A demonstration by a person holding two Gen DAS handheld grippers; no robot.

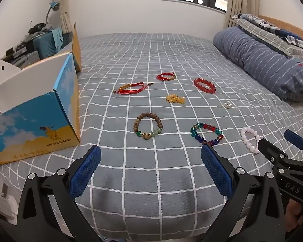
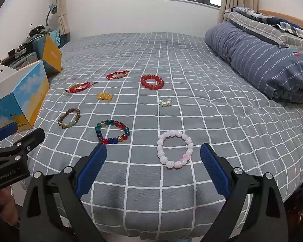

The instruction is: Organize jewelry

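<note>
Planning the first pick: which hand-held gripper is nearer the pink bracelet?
Right. The right hand-held gripper is open just short of the pink bracelet, almost framing it. The left hand-held gripper, also open, sits farther off to the bracelet's left.

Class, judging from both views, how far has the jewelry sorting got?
Nothing looks done: all eight pieces lie on the bed, from the pink bracelet to the red bracelet. Nothing is in hand: the left tool and right tool are open. The box waits nearby.

The grey checked cloth bedsheet (image 2: 171, 181) looked matt. The multicoloured glass-like bead bracelet (image 2: 112, 131) at eleven o'clock shone glossy. The brown wooden-looking bead bracelet (image 1: 148, 125) appeared dull. The blue printed cardboard box (image 1: 36, 121) was smooth.
</note>
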